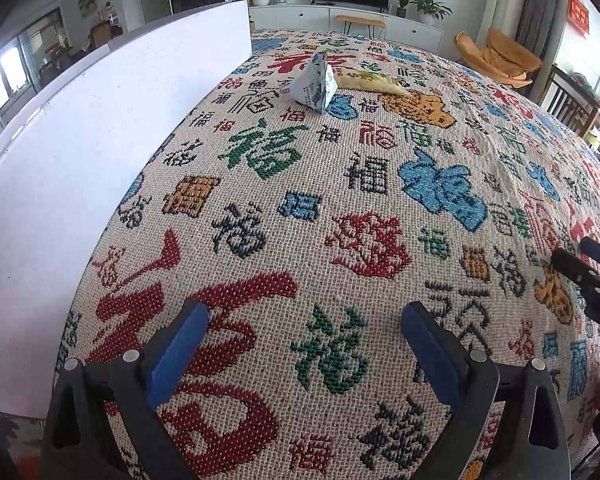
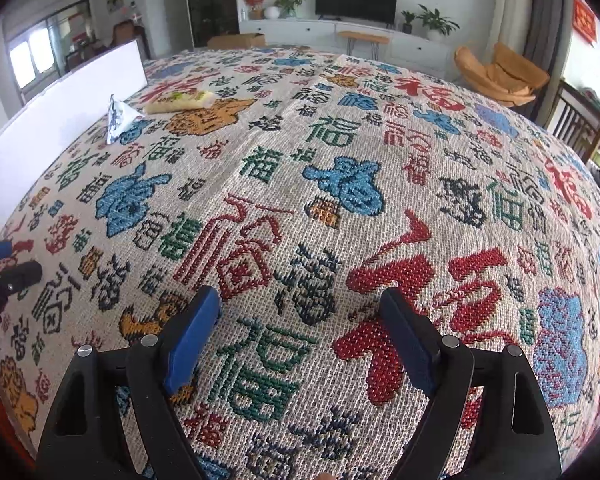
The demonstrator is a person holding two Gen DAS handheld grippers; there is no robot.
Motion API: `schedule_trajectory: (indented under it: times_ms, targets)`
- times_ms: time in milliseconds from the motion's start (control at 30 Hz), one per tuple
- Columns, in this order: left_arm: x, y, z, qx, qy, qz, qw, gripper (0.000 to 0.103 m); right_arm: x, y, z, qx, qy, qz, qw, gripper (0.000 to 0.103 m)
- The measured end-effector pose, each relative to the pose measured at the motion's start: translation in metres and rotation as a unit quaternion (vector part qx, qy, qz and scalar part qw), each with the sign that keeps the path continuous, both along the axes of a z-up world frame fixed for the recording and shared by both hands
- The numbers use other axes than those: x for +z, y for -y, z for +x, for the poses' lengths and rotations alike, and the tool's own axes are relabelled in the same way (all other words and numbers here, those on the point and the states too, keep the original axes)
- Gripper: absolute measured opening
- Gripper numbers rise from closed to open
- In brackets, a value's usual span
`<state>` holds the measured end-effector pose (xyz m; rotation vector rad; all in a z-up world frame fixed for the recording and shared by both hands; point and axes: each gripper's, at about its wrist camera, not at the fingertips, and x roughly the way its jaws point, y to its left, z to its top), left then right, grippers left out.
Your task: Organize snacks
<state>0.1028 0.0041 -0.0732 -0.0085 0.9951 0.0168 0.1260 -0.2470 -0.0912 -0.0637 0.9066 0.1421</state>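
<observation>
Both tools hang low over the bench, angled down at its woven cloth (image 1: 340, 184), which is patterned with red, green, blue and orange characters.

Left tool (image 1: 306, 316): jaws spread wide, blue pads facing each other, nothing between them but cloth. Right tool (image 2: 300, 300): likewise wide open and holding nothing. Each tool's tip shows at the edge of the other's view, so they sit side by side, apart.

Snacks: a pale blue-and-white pyramid packet (image 1: 312, 82) stands at about 12 o'clock from the left tool, well away toward the far side of the bench. A flat yellow-green packet (image 1: 374, 82) lies just beside it, on its 3 o'clock side, apparently touching. From the right tool, both lie near 11 o'clock.

A white board (image 1: 80, 152) stands upright along the bench's left edge, at 9 to 11 o'clock, close to the pyramid packet.
</observation>
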Motion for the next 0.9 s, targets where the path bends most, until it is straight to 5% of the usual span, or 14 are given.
schedule_trajectory:
  times_ms: [900]
  targets:
    - [-0.0041,-0.0002,-0.0007,0.002,0.006,0.001,1.0000,0.103,-0.0013,0.0007,-0.0011,-0.002,0.000,-0.001,1.000,0.087]
